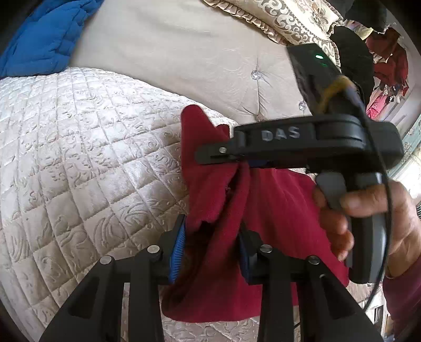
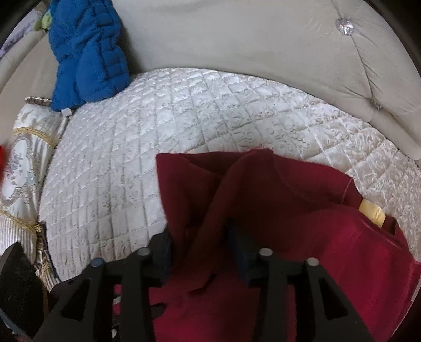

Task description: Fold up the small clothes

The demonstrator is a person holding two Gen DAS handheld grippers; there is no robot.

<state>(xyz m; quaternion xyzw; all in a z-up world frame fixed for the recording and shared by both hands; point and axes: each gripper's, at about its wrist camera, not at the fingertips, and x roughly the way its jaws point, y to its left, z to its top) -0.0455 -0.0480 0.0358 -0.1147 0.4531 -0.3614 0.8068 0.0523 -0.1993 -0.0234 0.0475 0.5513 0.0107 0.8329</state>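
Blue blanket (image 1: pixel 44 36) lies bunched at the far left, against the padded beige headboard (image 1: pixel 184 52). Next to it the bed is covered with a white quilted bedspread (image 1: pixel 79 147), stitched in small squares.

More to the right comes the red garment (image 1: pixel 210 168), the small piece of clothing. It is lifted above the bedspread and hangs in folds between the two tools. The left gripper (image 1: pixel 210 252) has its blue-lined jaws clenched on a bunch of this red cloth near the lower edge. Just above and to the right, the right gripper (image 1: pixel 242 155), a black tool with raised letters, pinches the same garment higher up, and a hand (image 1: pixel 368 210) holds its grey handle.

In the right wrist view, the right gripper (image 2: pixel 200 252) also shows its jaws grasping a fold of the red garment (image 2: pixel 289 210), which spreads to the right over the bedspread (image 2: pixel 158 131). A small yellow label (image 2: pixel 372 213) shows at the garment's right edge. A patterned pillow (image 1: pixel 276 18) lies at the top right.
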